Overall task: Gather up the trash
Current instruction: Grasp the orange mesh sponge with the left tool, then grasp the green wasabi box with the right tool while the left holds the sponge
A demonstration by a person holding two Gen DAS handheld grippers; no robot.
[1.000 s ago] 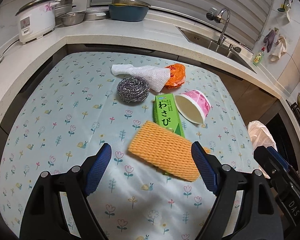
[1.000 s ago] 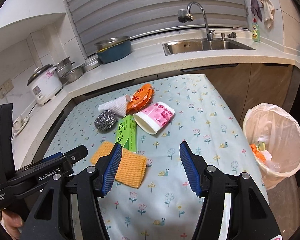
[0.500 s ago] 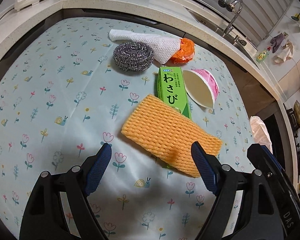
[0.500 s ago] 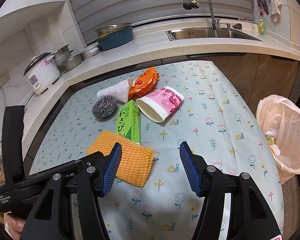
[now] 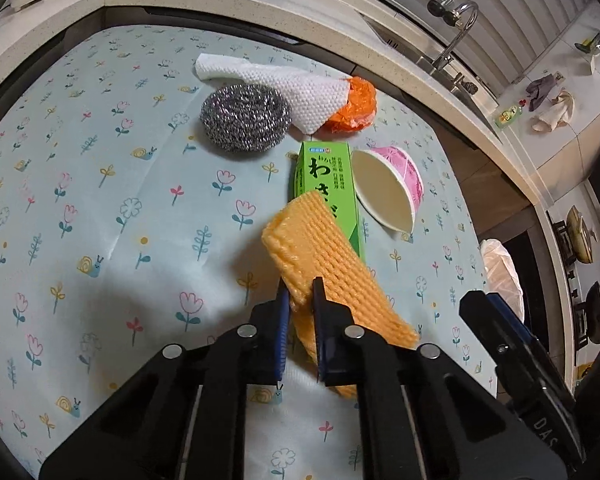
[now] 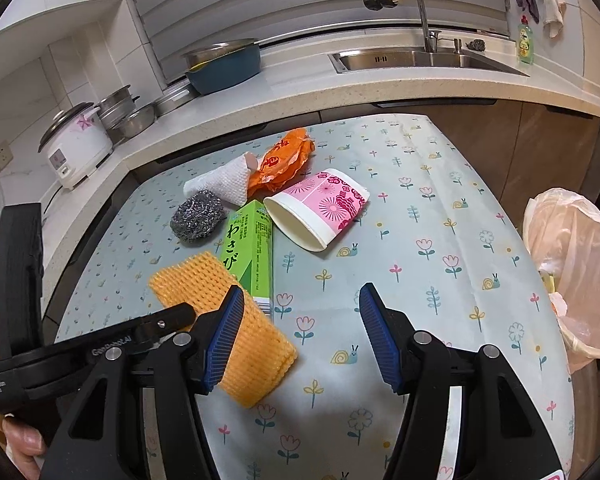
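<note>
An orange foam net [image 5: 328,248] lies on the floral tablecloth, partly over a green wasabi box [image 5: 324,168]. My left gripper [image 5: 298,288] has its jaws closing, and its pads pinch the foam's near edge, which stands bunched up between them. In the right wrist view the foam net [image 6: 256,352] sits low at the left with the left gripper [image 6: 180,314] on it. My right gripper [image 6: 300,300] hovers open over bare cloth, holding nothing. Behind lie a pink paper cup [image 6: 320,208] on its side, a steel scourer [image 6: 198,216], a white paper towel [image 6: 224,180] and an orange wrapper [image 6: 284,156].
A bin lined with a pale bag [image 6: 572,264] stands off the table's right edge, with some rubbish inside. A counter wraps behind the table, carrying a rice cooker [image 6: 74,148], pots, a blue basin [image 6: 224,64] and a sink [image 6: 412,58].
The left gripper's jaws have gone from wide open to pinching the foam net, whose near edge now stands up folded. Both grippers have sunk closer to the table.
</note>
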